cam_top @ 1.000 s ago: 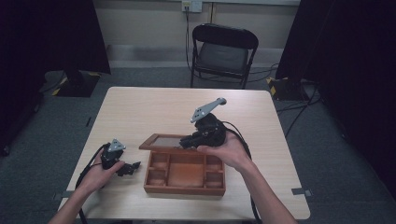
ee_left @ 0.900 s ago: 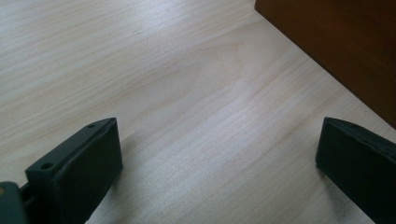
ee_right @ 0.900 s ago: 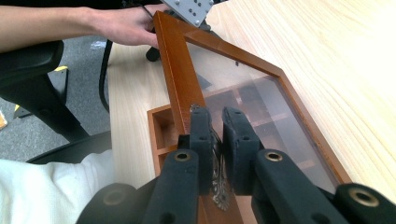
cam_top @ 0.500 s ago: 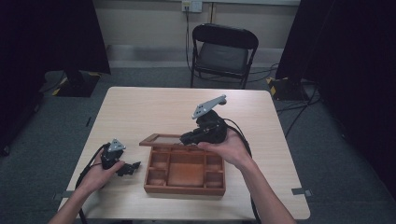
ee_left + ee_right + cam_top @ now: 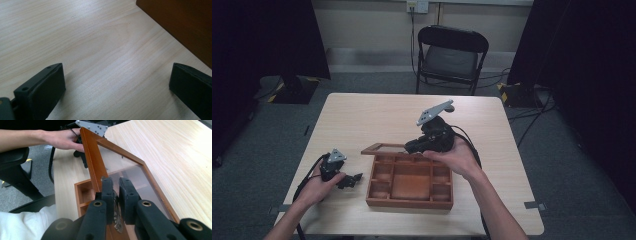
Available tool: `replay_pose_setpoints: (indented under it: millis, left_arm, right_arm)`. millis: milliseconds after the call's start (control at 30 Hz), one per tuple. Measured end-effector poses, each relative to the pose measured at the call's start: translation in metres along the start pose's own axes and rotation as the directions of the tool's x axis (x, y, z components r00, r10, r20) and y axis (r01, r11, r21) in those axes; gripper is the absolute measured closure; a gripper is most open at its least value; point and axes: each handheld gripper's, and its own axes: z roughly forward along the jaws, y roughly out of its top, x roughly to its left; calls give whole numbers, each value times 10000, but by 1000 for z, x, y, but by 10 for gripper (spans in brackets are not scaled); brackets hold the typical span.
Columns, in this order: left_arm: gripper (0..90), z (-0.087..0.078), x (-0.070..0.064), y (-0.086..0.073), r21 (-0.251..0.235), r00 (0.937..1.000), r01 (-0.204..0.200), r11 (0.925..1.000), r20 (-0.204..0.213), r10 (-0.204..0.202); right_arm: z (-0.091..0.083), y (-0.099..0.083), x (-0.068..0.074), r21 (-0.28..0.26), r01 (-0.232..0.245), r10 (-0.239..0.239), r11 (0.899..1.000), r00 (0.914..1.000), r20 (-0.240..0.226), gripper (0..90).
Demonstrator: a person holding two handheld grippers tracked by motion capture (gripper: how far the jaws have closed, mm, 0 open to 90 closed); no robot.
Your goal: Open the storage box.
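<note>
We see right gripper (image 5: 115,185) pinching the glass lid (image 5: 130,170) of the wooden box (image 5: 409,181), lid raised; left gripper (image 5: 117,87) jaws wide over the table (image 5: 87,45).

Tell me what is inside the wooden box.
The wooden box has several compartments, all apparently empty in the high view. The far row is partly hidden by the right gripper, which clamps the raised glass lid by its frame.

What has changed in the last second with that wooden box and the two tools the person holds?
Very little. The right hand-held gripper, clamped on the lid's metal clasp, has edged slightly away from the person, swinging the lid a touch further open. The left hand-held gripper, open, and the box stayed put.
</note>
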Motion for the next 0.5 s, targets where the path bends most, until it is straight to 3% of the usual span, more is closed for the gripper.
replay_pose_setpoints:
  millis: [500]
  left_arm:
    - [0, 0, 0, 0, -1, 10000, 0, 10000, 7, 0]
  right_arm:
    - [-2, 5, -6, -13, -107, 106, 9999, 9999, -109, 836]
